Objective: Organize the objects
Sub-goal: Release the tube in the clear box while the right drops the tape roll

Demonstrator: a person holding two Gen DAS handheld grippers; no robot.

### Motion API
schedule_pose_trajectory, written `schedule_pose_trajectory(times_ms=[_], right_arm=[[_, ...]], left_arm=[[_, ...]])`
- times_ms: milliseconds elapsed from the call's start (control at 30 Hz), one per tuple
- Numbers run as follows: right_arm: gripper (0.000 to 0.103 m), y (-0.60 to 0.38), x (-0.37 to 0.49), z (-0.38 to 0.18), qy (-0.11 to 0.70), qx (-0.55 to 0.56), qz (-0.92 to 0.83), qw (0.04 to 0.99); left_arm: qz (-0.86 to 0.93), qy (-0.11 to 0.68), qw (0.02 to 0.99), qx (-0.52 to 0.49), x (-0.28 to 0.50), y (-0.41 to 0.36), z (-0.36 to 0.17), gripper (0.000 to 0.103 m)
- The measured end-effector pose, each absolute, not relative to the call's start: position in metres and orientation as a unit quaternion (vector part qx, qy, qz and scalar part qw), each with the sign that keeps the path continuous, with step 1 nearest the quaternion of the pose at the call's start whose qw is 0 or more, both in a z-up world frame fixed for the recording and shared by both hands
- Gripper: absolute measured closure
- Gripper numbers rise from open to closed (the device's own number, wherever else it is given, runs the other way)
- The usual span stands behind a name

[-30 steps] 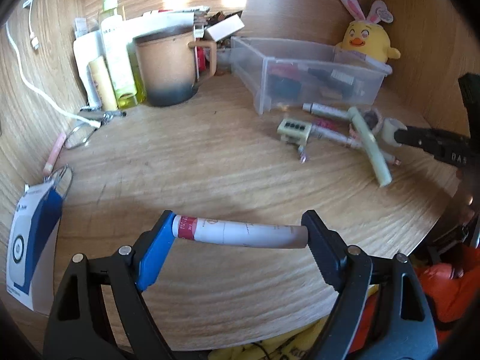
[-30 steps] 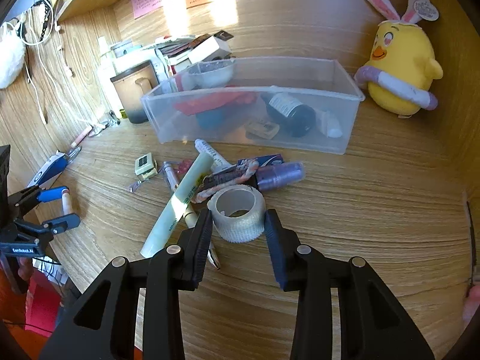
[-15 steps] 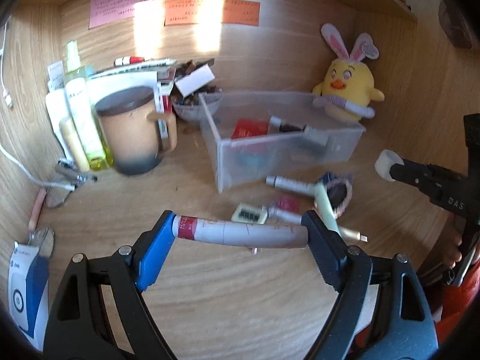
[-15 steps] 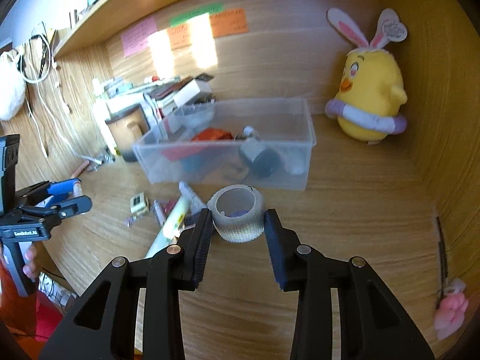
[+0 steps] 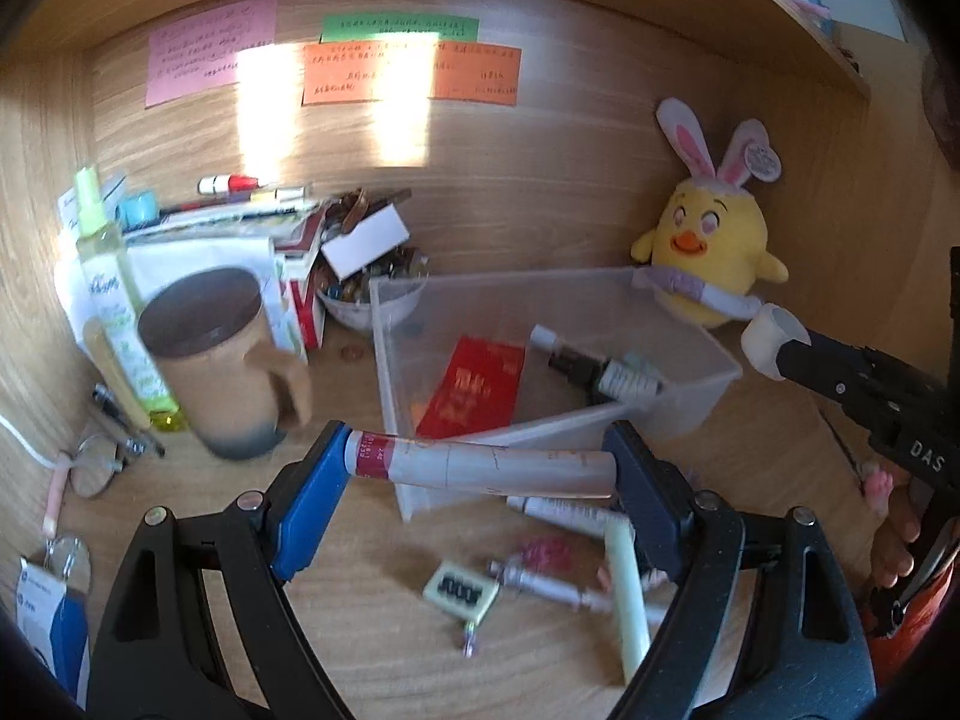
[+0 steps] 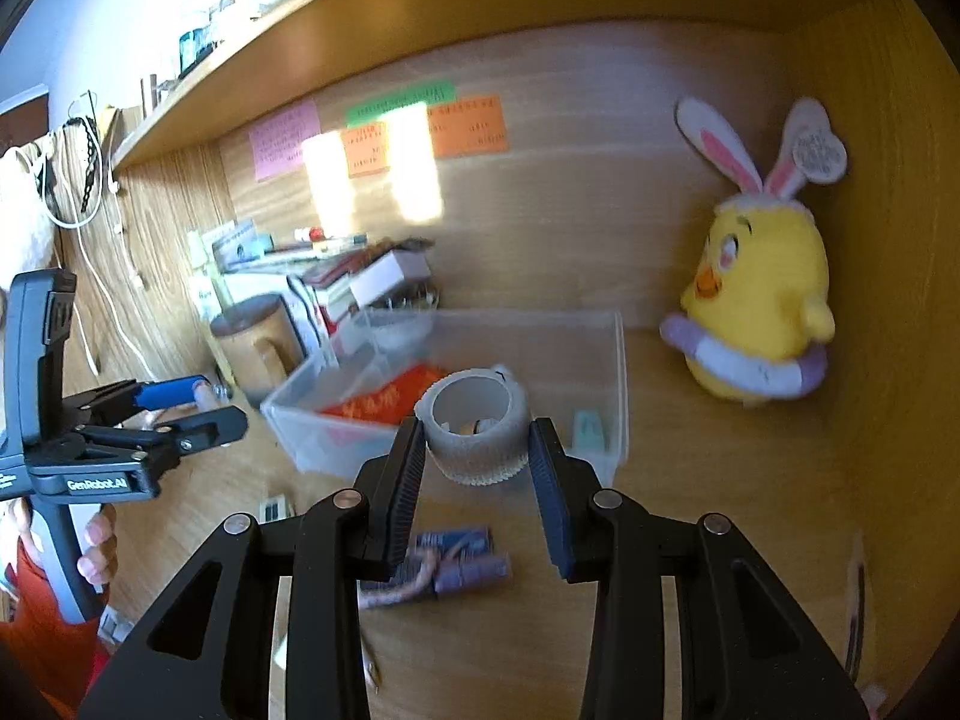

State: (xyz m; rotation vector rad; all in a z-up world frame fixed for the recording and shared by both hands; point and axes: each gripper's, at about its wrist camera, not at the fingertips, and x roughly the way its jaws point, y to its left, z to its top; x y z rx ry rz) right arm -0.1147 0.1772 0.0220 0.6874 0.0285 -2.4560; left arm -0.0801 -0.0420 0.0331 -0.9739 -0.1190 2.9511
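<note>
While the tube (image 5: pixel 486 468) spans the left gripper (image 5: pixel 480 474) end to end, pinched at cap and tail above the clear bin (image 5: pixel 678 372), we judge it light, soft-walled, prone to buckle; a mid-body hold looks safer; right gripper (image 6: pixel 477 450) fingers clamp the tape roll (image 6: pixel 474 432) by its sides over the bin; light, springy, crushable; loose tubes lie on the surface (image 5: pixel 360 630).

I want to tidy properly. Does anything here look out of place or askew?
Yes. Several tubes, a small lock and a packet lie scattered at odd angles on the desk before the clear bin, not inside it.
</note>
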Motion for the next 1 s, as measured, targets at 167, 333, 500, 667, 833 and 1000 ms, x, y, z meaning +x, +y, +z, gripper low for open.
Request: schedule_pose_trajectory(times_ms=[167, 333, 500, 667, 833, 1000], right_arm=[[0.070, 0.171, -0.129, 0.036, 0.018, 0.244, -0.925, 0.291], [0.070, 0.165, -0.145, 0.043, 0.027, 0.240, -0.928, 0.283], [0.070, 0.161, -0.162, 0.033, 0.030, 0.259, -0.925, 0.276], [0.070, 0.156, -0.178, 0.013, 0.038, 0.289, -0.918, 0.268], [0.070, 0.154, -0.192, -0.005, 0.042, 0.313, -0.912, 0.261], [0.070, 0.150, -0.198, -0.017, 0.053, 0.328, -0.909, 0.253]], left_arm=[[0.950, -0.033, 0.015, -0.309, -0.104, -0.035, 0.043, 0.018], [0.946, -0.041, 0.025, -0.322, -0.127, -0.031, 0.041, 0.018], [0.936, -0.044, 0.034, -0.349, -0.151, -0.024, 0.028, 0.018], [0.925, -0.035, 0.037, -0.375, -0.169, -0.019, 0.012, 0.018], [0.920, -0.030, 0.041, -0.389, -0.179, -0.013, 0.002, 0.018], [0.913, -0.030, 0.051, -0.404, -0.190, -0.007, -0.009, 0.018]])
